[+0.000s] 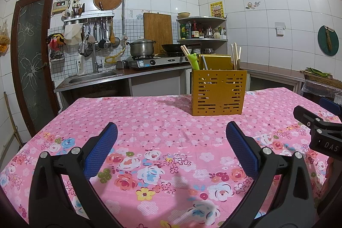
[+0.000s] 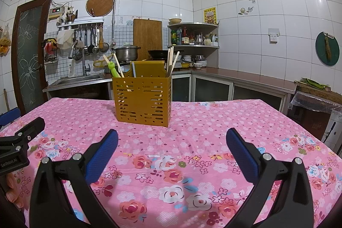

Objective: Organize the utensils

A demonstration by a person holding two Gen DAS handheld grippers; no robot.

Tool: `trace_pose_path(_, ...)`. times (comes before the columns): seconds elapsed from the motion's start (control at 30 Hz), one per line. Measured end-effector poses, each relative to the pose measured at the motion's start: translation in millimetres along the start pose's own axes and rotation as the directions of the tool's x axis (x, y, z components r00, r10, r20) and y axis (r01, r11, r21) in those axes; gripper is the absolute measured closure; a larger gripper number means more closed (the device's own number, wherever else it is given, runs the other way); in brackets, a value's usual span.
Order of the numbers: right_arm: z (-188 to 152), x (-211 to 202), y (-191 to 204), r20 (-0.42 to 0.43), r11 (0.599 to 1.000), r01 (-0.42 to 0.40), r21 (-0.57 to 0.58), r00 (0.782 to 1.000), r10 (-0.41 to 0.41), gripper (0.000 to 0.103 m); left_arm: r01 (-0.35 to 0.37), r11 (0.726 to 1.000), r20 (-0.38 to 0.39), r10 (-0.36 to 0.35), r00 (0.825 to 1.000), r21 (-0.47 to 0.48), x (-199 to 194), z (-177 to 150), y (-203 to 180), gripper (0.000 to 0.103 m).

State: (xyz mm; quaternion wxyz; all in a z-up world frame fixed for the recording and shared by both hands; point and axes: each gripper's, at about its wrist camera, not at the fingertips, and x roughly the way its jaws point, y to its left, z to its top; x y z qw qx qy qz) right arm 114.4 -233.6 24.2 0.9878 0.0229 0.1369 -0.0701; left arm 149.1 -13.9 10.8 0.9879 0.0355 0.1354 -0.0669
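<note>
Left wrist view is showing both the left gripper [image 1: 171, 131] and the right gripper [image 2: 172, 139] hanging wide open and empty, facing the yellow holder [image 1: 218, 92] with chopsticks [image 1: 235, 55] near the table's [image 1: 139, 112] far edge, so the next move, I think, is reaching there.

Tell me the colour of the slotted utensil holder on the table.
Mustard yellow utensil holder, clearest in the right wrist view.

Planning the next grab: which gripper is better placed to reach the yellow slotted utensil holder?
Probably the right gripper: the yellow slotted utensil holder sits nearly straight ahead of it, while it lies off to the right of the left gripper. Both are open and empty.
</note>
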Motion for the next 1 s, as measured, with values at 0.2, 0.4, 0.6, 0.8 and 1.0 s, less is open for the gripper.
trace_pose_path(0.2,0.0,-0.1,-0.1,0.001,1.000,0.000,0.000,1.000,0.000,0.004,0.000,1.000,0.000,0.000,1.000,0.000,-0.2,-0.1,0.1,0.005)
trace_pose_path(0.4,-0.1,-0.1,0.1,0.000,1.000,0.000,-0.001,1.000,0.000,0.004,0.000,1.000,-0.001,0.000,1.000,0.001,-0.2,-0.1,-0.1,0.005)
trace_pose_path(0.6,-0.2,-0.5,0.6,0.000,1.000,0.001,-0.001,1.000,-0.001,0.004,-0.001,1.000,0.000,0.001,1.000,0.001,-0.2,0.0,-0.6,0.005)
trace_pose_path(0.8,-0.2,-0.5,0.9,0.000,1.000,0.000,-0.002,1.000,0.000,0.004,0.001,1.000,0.005,-0.001,1.000,0.002,-0.8,2.2,-0.1,0.005)
trace_pose_path(1.0,0.0,-0.9,1.1,0.000,1.000,0.000,-0.002,1.000,0.000,0.004,0.003,1.000,0.005,-0.003,1.000,0.003,-0.9,2.9,-0.6,0.005)
